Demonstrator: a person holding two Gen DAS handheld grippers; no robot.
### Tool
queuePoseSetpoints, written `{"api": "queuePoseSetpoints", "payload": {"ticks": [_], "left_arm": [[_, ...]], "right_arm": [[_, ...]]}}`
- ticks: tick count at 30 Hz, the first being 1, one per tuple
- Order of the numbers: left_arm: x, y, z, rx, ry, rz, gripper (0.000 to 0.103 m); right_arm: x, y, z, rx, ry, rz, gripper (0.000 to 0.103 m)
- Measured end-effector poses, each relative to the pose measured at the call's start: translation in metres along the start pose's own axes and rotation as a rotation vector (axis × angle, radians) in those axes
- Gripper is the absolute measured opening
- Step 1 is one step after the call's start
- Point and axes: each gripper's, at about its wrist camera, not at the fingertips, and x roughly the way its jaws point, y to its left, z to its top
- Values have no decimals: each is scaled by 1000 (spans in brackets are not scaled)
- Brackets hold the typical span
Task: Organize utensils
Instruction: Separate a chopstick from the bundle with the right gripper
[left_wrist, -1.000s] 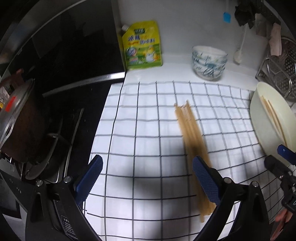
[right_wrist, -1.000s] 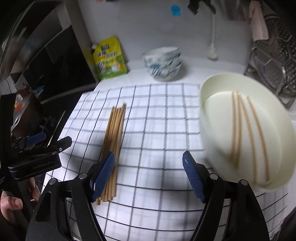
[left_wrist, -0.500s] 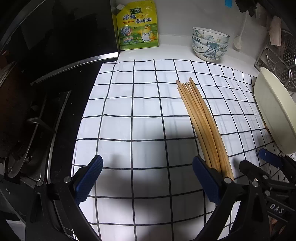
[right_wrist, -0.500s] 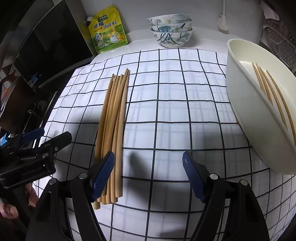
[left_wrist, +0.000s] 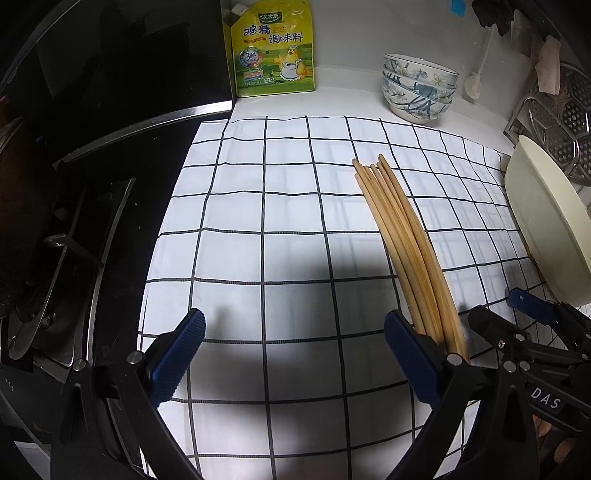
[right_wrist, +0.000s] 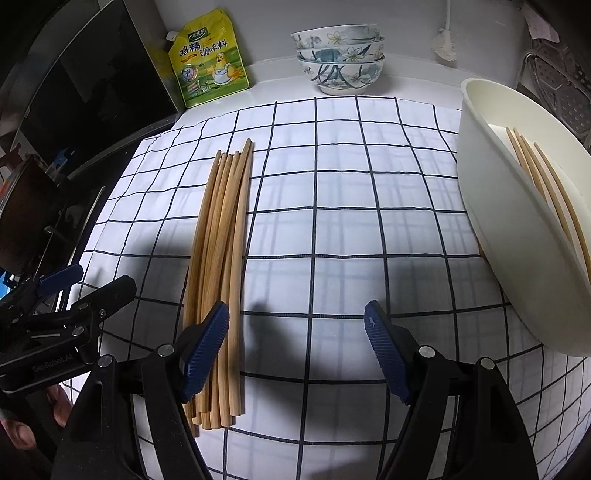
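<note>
A bundle of several wooden chopsticks (right_wrist: 221, 240) lies lengthwise on the white checked cloth (right_wrist: 332, 206); it also shows in the left wrist view (left_wrist: 402, 236). A cream oval basin (right_wrist: 517, 266) at the right edge holds three more chopsticks (right_wrist: 550, 195); its wall shows in the left wrist view (left_wrist: 546, 229). My left gripper (left_wrist: 295, 354) is open and empty, low over the cloth, its right finger beside the bundle's near end. My right gripper (right_wrist: 295, 350) is open and empty, its left finger over the bundle's near end.
A yellow seasoning pouch (left_wrist: 273, 51) and stacked floral bowls (left_wrist: 417, 88) stand at the back wall. A black stove with a pot (left_wrist: 55, 206) lies left of the cloth. A metal rack (left_wrist: 554, 122) stands behind the basin.
Both grippers have come down and forward, closer to the cloth and the near end of the chopstick bundle. Both stay open. The chopsticks have not moved.
</note>
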Motion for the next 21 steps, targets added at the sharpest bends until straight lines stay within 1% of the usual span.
{"api": "queuePoseSetpoints", "payload": {"ticks": [16, 19, 21], "left_arm": [[4, 7, 0, -51, 23, -14, 96], [4, 6, 0, -48, 18, -8, 96], [3, 5, 0, -41, 14, 11, 96]], "right_arm": [[9, 5, 3, -44, 23, 1, 72], [11, 7, 3, -64, 19, -16, 72], [12, 9, 3, -82, 19, -31, 72]]}}
